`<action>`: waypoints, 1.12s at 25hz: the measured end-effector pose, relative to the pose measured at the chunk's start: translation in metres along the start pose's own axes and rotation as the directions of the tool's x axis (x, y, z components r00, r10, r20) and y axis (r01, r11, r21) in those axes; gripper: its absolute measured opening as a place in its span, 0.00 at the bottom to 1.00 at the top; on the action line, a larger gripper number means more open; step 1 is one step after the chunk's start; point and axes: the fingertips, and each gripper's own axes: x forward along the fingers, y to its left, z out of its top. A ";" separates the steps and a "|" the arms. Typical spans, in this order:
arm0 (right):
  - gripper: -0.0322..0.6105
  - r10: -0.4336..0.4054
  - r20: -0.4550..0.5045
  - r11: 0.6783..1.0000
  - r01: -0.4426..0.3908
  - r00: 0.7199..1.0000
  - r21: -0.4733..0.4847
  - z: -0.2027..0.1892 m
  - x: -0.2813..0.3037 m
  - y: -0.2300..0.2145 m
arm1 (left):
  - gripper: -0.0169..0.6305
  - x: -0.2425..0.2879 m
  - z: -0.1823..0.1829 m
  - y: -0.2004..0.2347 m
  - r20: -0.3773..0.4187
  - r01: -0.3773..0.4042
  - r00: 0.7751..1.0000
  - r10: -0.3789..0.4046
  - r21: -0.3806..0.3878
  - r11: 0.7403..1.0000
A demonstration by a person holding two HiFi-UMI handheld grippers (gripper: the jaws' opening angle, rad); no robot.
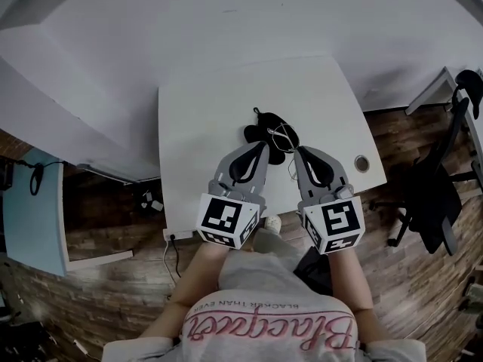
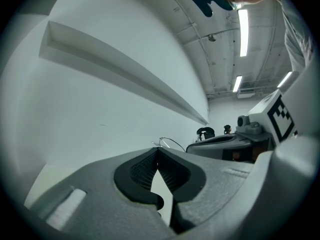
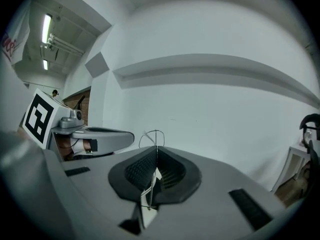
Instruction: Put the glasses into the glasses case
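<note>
A black glasses case [image 1: 273, 121] lies on the white table [image 1: 219, 111], just beyond both gripper tips. Thin wire-framed glasses [image 1: 284, 136] rest at the case's right side. My right gripper [image 1: 296, 150] is shut on a wire arm of the glasses; in the right gripper view the wire runs between the pads and a round rim [image 3: 151, 136] sticks up past the tip [image 3: 156, 149]. My left gripper [image 1: 265, 145] reaches the case's near edge. Its jaws [image 2: 157, 150] meet at the tip and nothing shows between them. The glasses' wire [image 2: 170, 142] shows just beyond it.
A round cable hole [image 1: 362, 163] sits near the table's right front corner. A black office chair [image 1: 434, 194] stands on the wooden floor to the right. A pale blue panel [image 1: 34, 210] is at the left, and a cable [image 1: 172, 240] hangs below the table's front edge.
</note>
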 end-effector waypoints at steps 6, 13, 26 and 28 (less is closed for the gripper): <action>0.07 0.047 -0.060 0.999 -0.047 0.997 -0.003 -0.024 0.048 -0.032 | 0.03 0.047 -0.017 0.027 -0.034 -0.053 0.998 0.052 -0.015 0.999; 0.07 0.094 -0.157 0.996 -0.094 0.983 0.006 -0.063 0.092 -0.054 | 0.03 0.082 -0.041 0.045 -0.060 -0.067 0.996 0.066 -0.011 0.998; 0.07 0.138 -0.353 0.983 -0.171 0.925 -0.062 -0.154 0.163 -0.054 | 0.03 0.098 -0.088 0.071 -0.165 -0.039 0.986 0.027 -0.071 0.997; 0.07 0.139 -0.375 0.981 -0.178 0.917 -0.071 -0.165 0.171 -0.054 | 0.03 0.099 -0.090 0.073 -0.171 -0.028 0.985 0.015 -0.076 0.997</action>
